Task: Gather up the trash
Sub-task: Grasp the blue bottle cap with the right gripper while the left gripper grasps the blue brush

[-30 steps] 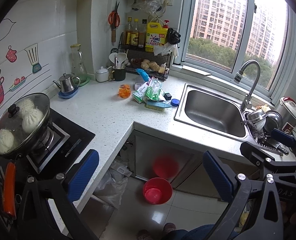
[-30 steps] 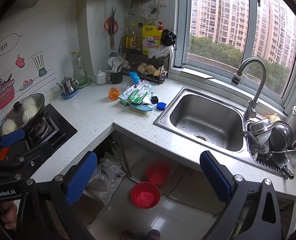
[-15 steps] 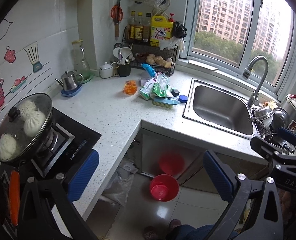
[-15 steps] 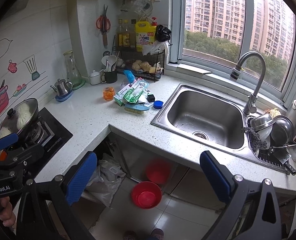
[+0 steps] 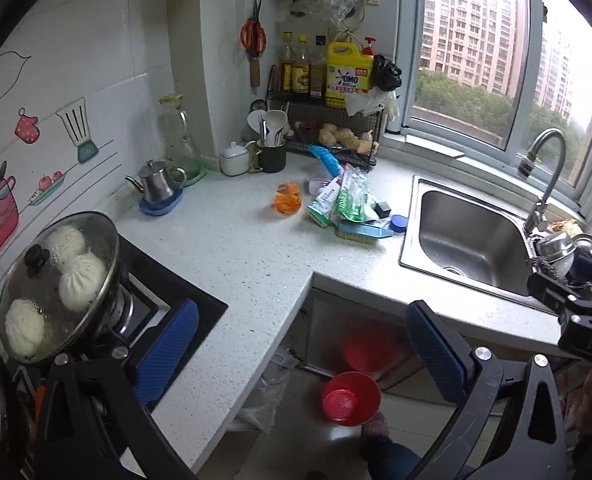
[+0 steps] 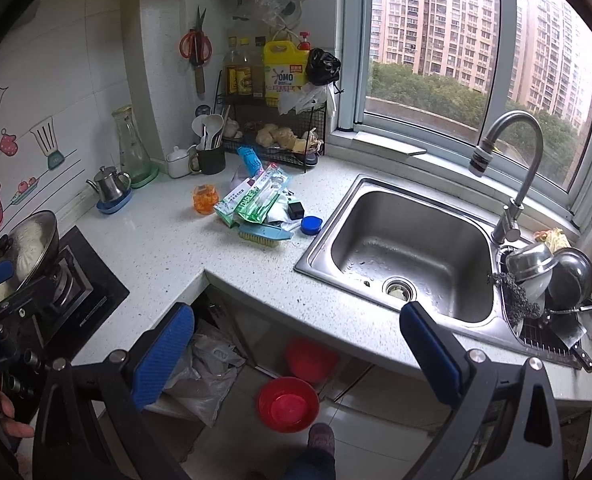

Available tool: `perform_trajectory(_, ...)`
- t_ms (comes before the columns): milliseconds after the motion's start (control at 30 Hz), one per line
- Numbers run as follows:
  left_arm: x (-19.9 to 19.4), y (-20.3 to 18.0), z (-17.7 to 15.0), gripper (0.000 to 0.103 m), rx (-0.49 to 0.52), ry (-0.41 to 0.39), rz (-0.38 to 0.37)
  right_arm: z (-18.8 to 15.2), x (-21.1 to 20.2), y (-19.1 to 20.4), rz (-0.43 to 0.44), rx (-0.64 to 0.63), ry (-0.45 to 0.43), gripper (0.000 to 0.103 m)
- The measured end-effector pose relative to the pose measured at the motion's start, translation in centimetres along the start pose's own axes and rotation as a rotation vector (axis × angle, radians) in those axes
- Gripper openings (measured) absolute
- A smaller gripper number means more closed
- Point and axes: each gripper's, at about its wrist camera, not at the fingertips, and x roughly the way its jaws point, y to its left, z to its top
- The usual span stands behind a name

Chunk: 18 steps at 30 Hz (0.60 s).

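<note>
**Closer to the counter corner, both grippers empty**

Moved in nearer since a second ago: counter clutter now larger in both views, sink lower and closer in the right wrist view.

Left gripper (image 5: 301, 346) raised above the inner corner of the white counter (image 5: 232, 256), blue pads spread wide, holding nothing. Right gripper (image 6: 296, 346) likewise gaping wide and empty, hovering over the counter edge in front of the steel sink (image 6: 407, 248). Each gripper visible at the edge of the other's view, side by side.

Trash heaped on the counter just left of the sink: green-and-white toothpaste box (image 6: 232, 200), clear green toothbrush packet (image 6: 262, 196) lying across it, crumpled orange wrapper (image 6: 205, 199) slightly apart to the left, small black cube (image 6: 296, 210) and blue bottle cap (image 6: 311, 225) near the sink rim. Blue scrub brush (image 6: 266, 236) resting against the front of the heap, well away from both grippers.

Glass-lidded pan of white buns (image 5: 60, 284) on the black hob at far left. Red basin (image 6: 288, 404) on the floor under the counter, crumpled plastic bag (image 6: 208, 376) beside it. Tip of a person's shoe (image 6: 321, 436) at the bottom edge.
</note>
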Motion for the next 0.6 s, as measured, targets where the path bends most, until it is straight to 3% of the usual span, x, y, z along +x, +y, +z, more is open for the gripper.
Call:
perform_trajectory(67, 0.5, 0.0, 0.5, 0.103, -0.002, -0.014, 0.005, 0.7, 0.9, -0.1, 0.010, -0.010, 0.001, 0.103)
perform_trajectory(300, 4.7, -0.9, 3.1, 0.103, -0.046, 0.050, 0.061, 4.1, 5.8, -0.7, 0.062, -0.075, 0.028, 0.103)
perform_trajectory(400, 7.4, -1.2, 4.4, 0.103, -0.114, 0.125, -0.032, 6.1, 8.8, -1.2, 0.093, -0.113, 0.059, 0.103)
perform_trajectory(500, 9.3, -1.2, 5.3, 0.103, -0.229, 0.128, -0.119, 8.0, 11.8, -1.6, 0.129, -0.166, 0.088, 0.103)
perform_trajectory(533, 10.1, -1.2, 5.7, 0.103, -0.265, 0.135, -0.113, 8.5, 12.8, -1.9, 0.134, -0.187, 0.099, 0.103)
perform_trajectory(600, 11.7, -1.6, 6.5, 0.103, -0.290, 0.153, -0.020, 9.6, 15.3, -2.5, 0.149, -0.230, 0.130, 0.103)
